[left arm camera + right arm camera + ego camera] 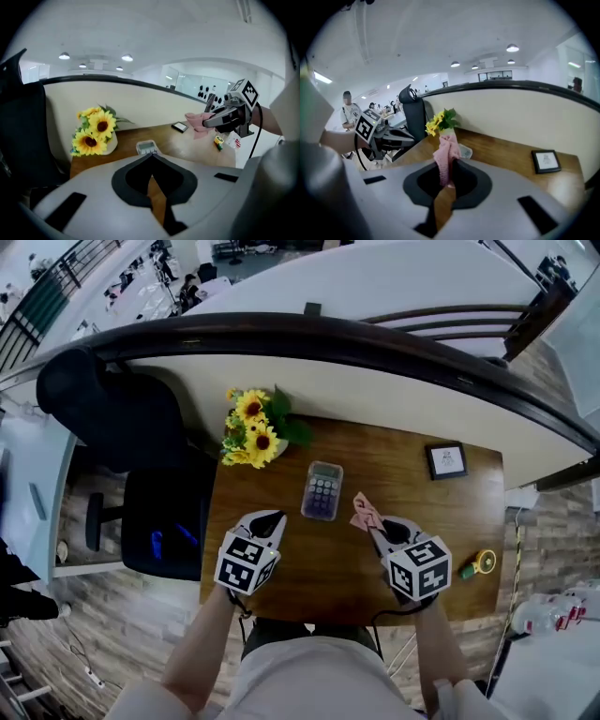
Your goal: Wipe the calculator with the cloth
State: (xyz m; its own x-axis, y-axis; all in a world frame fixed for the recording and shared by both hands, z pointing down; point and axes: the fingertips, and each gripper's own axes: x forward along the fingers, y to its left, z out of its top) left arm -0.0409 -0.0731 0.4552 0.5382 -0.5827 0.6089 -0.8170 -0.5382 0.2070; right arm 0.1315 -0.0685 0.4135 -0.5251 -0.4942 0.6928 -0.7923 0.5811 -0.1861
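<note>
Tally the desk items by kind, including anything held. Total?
Sunflower bunch: 1
Calculator: 1
Picture frame: 1
Small yellow-and-green item: 1
Pink cloth: 1, gripped in the right tongs, off the desk
Total: 5

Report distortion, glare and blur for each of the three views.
Head view: wide-angle bending curves the dark rail; lighting even, wooden table sharp. Left gripper view: black corners, ceiling lamps flare, left claw soft up close. Right gripper view: black corners, pale glare on the table, pink cloth in the right claw slightly blurred.
</note>
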